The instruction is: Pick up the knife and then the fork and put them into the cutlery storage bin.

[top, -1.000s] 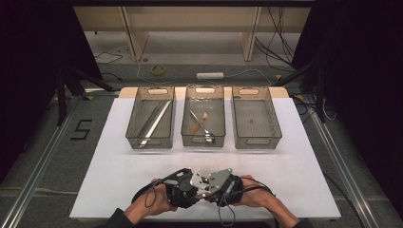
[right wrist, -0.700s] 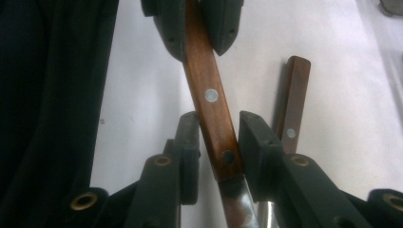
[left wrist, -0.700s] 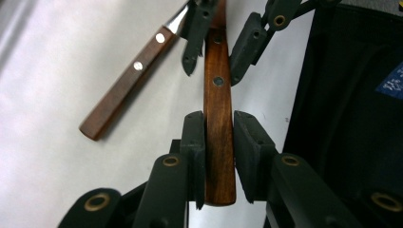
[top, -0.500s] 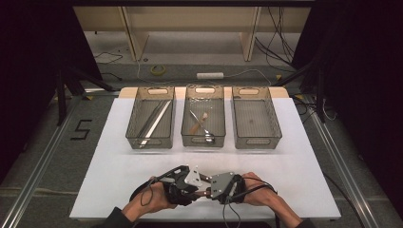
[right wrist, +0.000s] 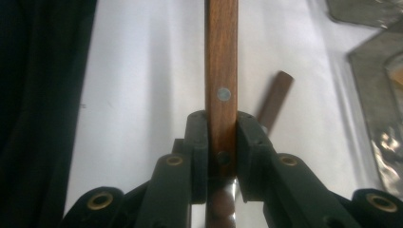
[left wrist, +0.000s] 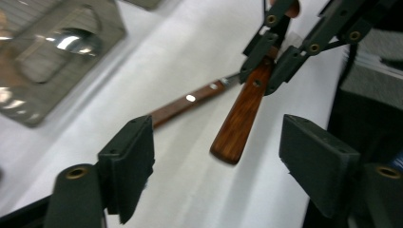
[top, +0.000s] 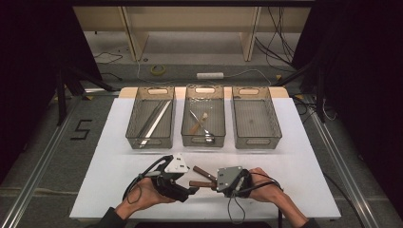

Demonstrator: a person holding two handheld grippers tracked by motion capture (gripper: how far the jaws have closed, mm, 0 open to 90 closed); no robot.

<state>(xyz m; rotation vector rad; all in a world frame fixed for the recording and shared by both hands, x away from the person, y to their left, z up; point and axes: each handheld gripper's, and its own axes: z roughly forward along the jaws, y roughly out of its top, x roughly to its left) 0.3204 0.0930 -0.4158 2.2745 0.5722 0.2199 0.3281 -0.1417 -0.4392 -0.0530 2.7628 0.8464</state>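
Note:
A wooden-handled utensil (top: 198, 183) hangs level above the white table between the two grippers. My right gripper (top: 212, 184) is shut on it, and in the right gripper view the pads (right wrist: 198, 142) clamp the riveted handle (right wrist: 221, 57) near its metal end. My left gripper (top: 192, 189) is open; its jaws have just been opening. In the left gripper view the handle's free end (left wrist: 242, 111) points between the wide pads (left wrist: 135, 156) without touching them. A second wooden-handled utensil (top: 204, 173) lies flat on the table just behind.
Three clear bins stand in a row across the middle of the table. The left bin (top: 148, 142) holds long metal utensils, the middle bin (top: 203, 141) a spoon and a wooden-handled piece, and the right bin (top: 256, 118) looks bare. The white table surface (top: 294, 166) spreads around them.
The left gripper has let go of the handle, opened wide and drawn back to the left. The right gripper stays put, closed on the handle's other end.

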